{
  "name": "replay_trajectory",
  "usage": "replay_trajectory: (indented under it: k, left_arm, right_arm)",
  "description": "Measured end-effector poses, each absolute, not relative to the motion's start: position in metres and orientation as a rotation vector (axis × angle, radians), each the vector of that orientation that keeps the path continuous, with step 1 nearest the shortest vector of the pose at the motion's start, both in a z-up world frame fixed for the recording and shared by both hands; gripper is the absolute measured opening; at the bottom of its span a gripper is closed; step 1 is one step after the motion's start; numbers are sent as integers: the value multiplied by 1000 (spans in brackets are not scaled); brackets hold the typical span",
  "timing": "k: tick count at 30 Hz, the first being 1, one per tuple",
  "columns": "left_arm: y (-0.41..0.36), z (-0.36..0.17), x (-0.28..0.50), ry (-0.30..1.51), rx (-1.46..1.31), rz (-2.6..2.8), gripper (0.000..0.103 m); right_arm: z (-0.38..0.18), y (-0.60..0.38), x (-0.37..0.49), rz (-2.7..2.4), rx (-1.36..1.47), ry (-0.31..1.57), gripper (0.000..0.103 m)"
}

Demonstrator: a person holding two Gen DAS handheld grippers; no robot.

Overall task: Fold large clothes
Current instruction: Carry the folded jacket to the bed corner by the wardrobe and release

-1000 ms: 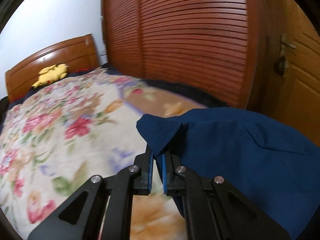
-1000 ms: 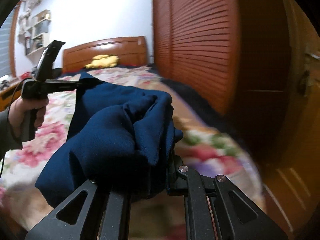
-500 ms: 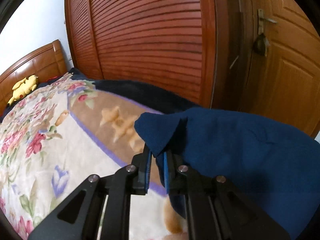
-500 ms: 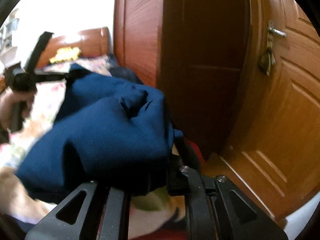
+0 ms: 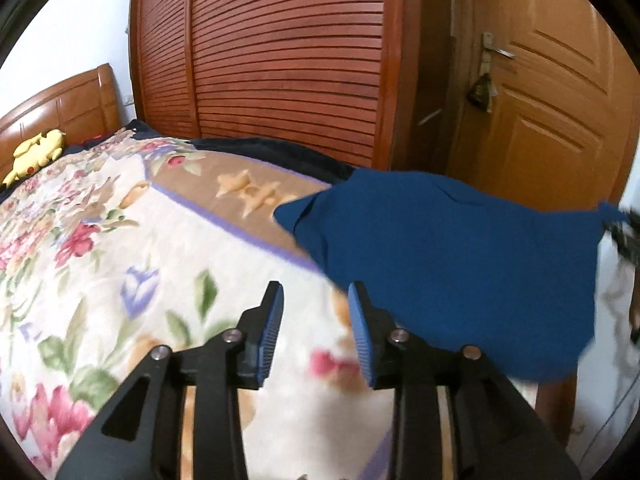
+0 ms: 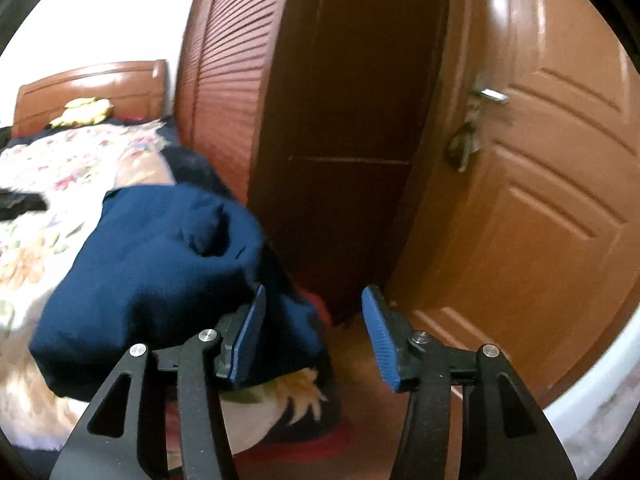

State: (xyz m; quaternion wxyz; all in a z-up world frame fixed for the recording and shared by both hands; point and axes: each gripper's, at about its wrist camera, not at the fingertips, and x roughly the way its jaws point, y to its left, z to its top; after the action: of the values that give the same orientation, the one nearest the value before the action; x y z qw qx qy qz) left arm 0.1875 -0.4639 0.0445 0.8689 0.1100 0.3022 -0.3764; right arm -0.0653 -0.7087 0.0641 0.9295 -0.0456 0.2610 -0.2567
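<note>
The dark blue garment (image 5: 452,264) lies bunched at the near right corner of the floral bed (image 5: 120,248). My left gripper (image 5: 316,328) is open and empty, with the cloth just right of its right finger. In the right wrist view the same garment (image 6: 160,272) sits on the bed corner, left of my right gripper (image 6: 314,336), which is open and empty; the cloth lies behind its left finger (image 6: 248,336). The right gripper's tip shows at the left view's right edge (image 5: 624,236).
A louvred wooden wardrobe (image 5: 288,60) runs along the bed's far side. A wooden door (image 6: 540,184) with a metal handle stands to the right. A yellow plush toy (image 5: 36,152) lies by the headboard (image 5: 60,108). Wooden floor (image 6: 360,420) lies beyond the bed corner.
Both grippers were shut on the blue garment and have opened and let it go. The garment has dropped onto the bed's corner. Both views have swung right toward the door.
</note>
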Motion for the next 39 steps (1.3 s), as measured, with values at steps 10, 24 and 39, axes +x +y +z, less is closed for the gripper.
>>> replay_trajectory:
  k: [10, 24, 39]
  left_arm:
    - [-386, 38, 116, 591, 304, -796, 37]
    - [-317, 9, 73, 616, 240, -751, 40]
    - [-226, 20, 27, 590, 150, -574, 43]
  right_arm:
    - [79, -637, -53, -379, -121, 488, 51]
    - [2, -596, 4, -258, -174, 648, 51]
    - [7, -607, -3, -300, -83, 636, 53]
